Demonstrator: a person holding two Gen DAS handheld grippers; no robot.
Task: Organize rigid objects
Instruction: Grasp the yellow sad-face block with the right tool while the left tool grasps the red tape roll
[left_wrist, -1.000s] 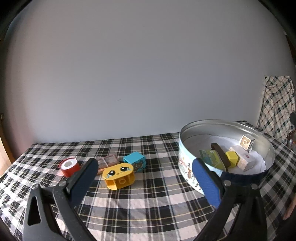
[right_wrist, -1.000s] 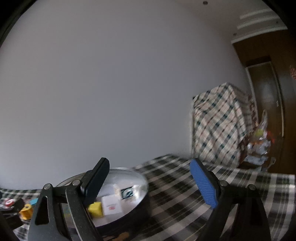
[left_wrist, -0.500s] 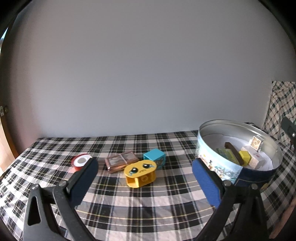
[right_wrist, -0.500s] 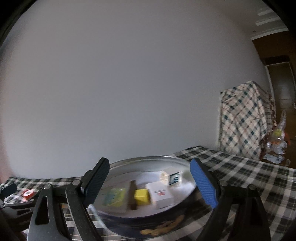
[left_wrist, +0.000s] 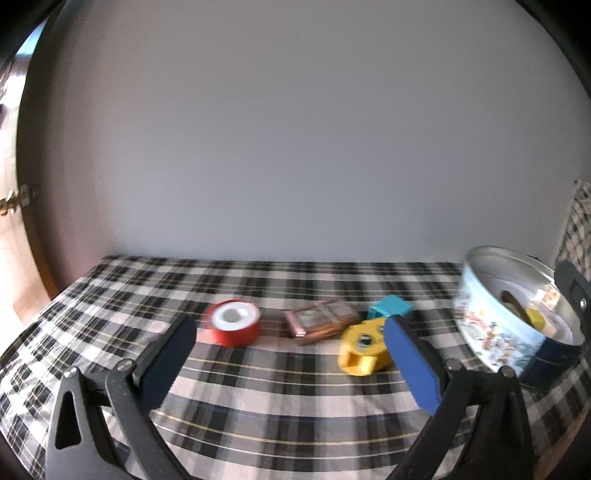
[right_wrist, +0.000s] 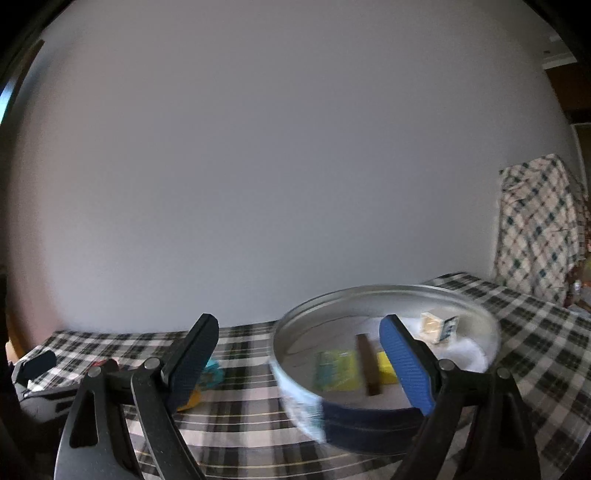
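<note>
Your table (left_wrist: 280, 402) has a checked cloth on it, and it is the biggest thing here. On its right side sits the round tin (left_wrist: 495, 332). Some things are already inside the tin: a yellow block (right_wrist: 386, 367), a brown stick (right_wrist: 367, 363), a green and yellow card (right_wrist: 338, 369) and a small white box (right_wrist: 432, 325) at the far side. So part of your tidy-up looks done.

Four things are still out on the cloth, to the left of the tin. The red roll of tape (left_wrist: 232, 326) is farthest left. Next comes the flat brown case (left_wrist: 319, 321). Right of it is the yellow toy with holes (left_wrist: 364, 347), and the blue block (left_wrist: 391, 308) sits just behind that toy. These look like what is left for you to put away.

Your left tool (left_wrist: 291, 363) is wide open and holds nothing. The red roll and the brown case lie past its tips, between the two fingers as you look along them. The yellow toy is partly hidden behind its right finger.

Your right tool (right_wrist: 306, 363) is wide open and empty too. The tin is just in front of it, toward the right finger.
</note>
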